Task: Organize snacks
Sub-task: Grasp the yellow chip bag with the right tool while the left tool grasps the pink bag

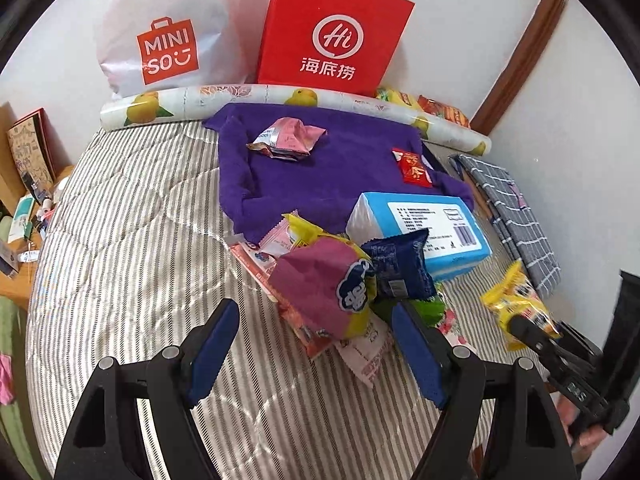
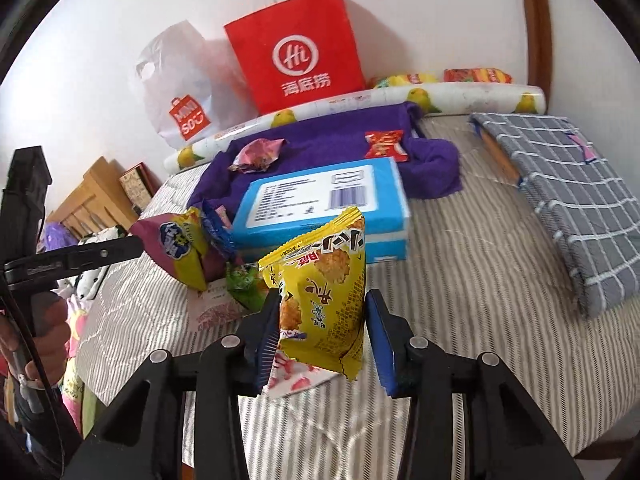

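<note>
The right gripper (image 2: pixel 322 332) is clenched on a yellow packet (image 2: pixel 320 292), which stands upright between its fingers, lifted clear of the striped bed (image 2: pixel 460 280); a pink-and-white wrapper (image 2: pixel 296 384) seems to hang beneath it, possibly caught in the same grip. The left gripper (image 1: pixel 316 344) hangs released, its fingers spread wide and holding nothing, aimed down at the heap of snacks: a pink-and-yellow bag (image 1: pixel 324 284), a navy packet (image 1: pixel 400 268) leaning on the blue box (image 1: pixel 424 232), and flat sachets underneath. Two more snacks, a crumpled pink pouch (image 1: pixel 286 140) and a red packet (image 1: pixel 414 168), lie apart on the purple towel (image 1: pixel 312 176), with the red bag (image 1: pixel 336 28) standing against the wall behind. The step in hand looks like carrying the yellow packet off to wherever the snacks are being gathered, likely the towel or a bag, though which is not certain. To do it well, keep the grip steady and the packet level, check whether the pink wrapper is truly held, and set it down fully before letting go. The left should straddle one packet only, since the heap overlaps.
</note>
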`<state>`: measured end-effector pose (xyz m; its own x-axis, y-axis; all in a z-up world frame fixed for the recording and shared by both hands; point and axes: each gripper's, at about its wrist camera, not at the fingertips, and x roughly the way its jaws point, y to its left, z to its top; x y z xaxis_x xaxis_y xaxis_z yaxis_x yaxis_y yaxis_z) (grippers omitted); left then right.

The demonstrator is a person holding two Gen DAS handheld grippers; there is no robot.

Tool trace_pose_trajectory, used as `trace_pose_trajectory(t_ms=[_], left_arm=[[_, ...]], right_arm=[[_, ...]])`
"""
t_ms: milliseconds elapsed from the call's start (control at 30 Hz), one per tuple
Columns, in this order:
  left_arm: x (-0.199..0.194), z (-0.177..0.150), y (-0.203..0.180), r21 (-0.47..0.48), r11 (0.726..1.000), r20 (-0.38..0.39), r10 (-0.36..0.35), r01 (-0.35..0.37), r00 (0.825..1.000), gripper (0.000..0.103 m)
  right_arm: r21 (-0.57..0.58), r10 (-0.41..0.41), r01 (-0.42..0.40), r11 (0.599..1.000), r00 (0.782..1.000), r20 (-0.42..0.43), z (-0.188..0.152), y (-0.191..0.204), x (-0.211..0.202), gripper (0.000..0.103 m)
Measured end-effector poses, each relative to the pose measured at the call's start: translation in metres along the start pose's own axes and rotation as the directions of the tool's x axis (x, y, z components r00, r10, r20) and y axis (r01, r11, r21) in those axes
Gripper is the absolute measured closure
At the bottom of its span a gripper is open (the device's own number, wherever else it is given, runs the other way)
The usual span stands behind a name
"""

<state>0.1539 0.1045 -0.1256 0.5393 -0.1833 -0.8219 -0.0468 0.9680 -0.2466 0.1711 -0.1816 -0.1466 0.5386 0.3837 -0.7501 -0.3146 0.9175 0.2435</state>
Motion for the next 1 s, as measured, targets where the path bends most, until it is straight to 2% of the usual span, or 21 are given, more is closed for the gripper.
trace_pose_trajectory(t_ms=[167,500,667,900,1000], left_arm=[[0.016,0.005,-0.003,-0.025,1.0,0.016,0.009,-0.009,1.0,0.026],[0.044,0.012,0.002,-0.075,0.997,0.011,0.005,-0.004,1.0,0.026],[0.046,0.014,0.001,-0.078,0.996,0.007,-0.04,0.041,0.999,0.046],[0.038,0.015,0.005,-0.093,0.993,0.001,-0.069,0.069,0.998,0.053],[0.027,0.015,0.007,-0.093,0.992,0.017,-0.079,0.081,0.997,0.053]], right_arm=[[-0.012,-0.048,0.048,0.999,0.999,-0.006,-0.005,-0.009,0.001,0.062],[-0.004,-0.036,0.035,0.999,0.996,-0.079,-0.011,-0.02,0.031,0.061],[-0.016,-0.042,0.04,0.999,0.994,-0.098,-0.012,-0.023,0.041,0.06],[0.015,-0.034,0.036,0.999,0.993,-0.114,-0.012,-0.031,0.055,0.043],[0.045,-0.019,0.025,0.999,0.992,-0.124,-0.013,-0.034,0.061,0.043]])
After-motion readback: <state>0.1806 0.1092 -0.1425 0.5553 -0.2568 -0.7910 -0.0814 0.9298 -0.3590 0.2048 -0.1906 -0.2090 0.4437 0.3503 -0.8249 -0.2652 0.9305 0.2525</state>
